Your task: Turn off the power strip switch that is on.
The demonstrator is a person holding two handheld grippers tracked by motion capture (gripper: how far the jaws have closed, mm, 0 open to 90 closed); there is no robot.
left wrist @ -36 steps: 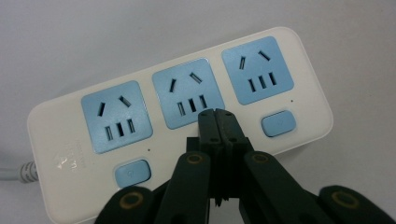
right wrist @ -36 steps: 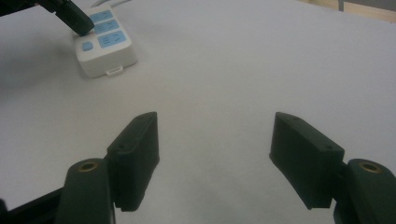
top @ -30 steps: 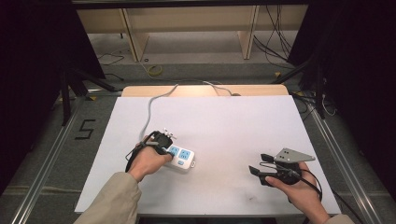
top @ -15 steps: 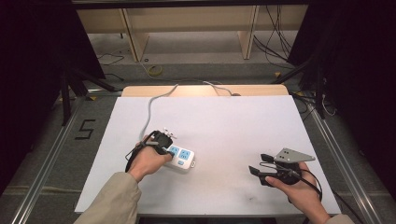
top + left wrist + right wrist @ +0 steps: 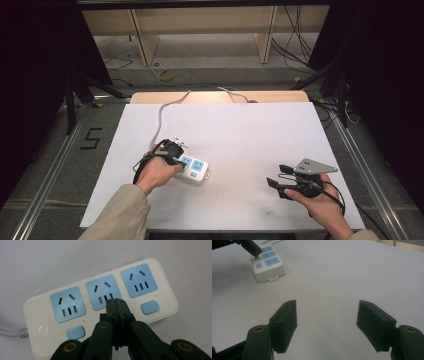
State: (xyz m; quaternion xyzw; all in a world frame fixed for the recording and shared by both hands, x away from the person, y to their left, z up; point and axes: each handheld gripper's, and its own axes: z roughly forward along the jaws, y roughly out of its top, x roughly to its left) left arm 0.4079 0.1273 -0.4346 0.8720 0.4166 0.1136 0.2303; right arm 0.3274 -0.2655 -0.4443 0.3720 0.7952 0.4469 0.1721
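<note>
Jaws of the left gripper (image 5: 116, 300) are pressed flat together with nothing between them, and their tips are set over the lower edge of the middle blue socket of the power strip (image 5: 100, 307); whether the tips actually touch the plastic cannot be told. Three blue sockets are seen in a row on the white strip in the left gripper view, with a small blue button (image 5: 76, 332) below the left one and another (image 5: 149, 307) below the right one; the place below the middle socket is covered by the jaws. In the high view the power strip (image 5: 194, 170) is seen lying flat on the white table (image 5: 250, 135), left of centre, with its grey cord (image 5: 162, 112) led away toward the far edge, and the left gripper (image 5: 172, 159) is held over the strip's nearer end.

The right gripper (image 5: 325, 322) is held wide open and empty, low over bare table surface. It is kept well apart from the power strip (image 5: 267, 265), which is seen far off at the upper left of the right gripper view. In the high view the right gripper (image 5: 275, 175) is placed near the table's right front part.
</note>
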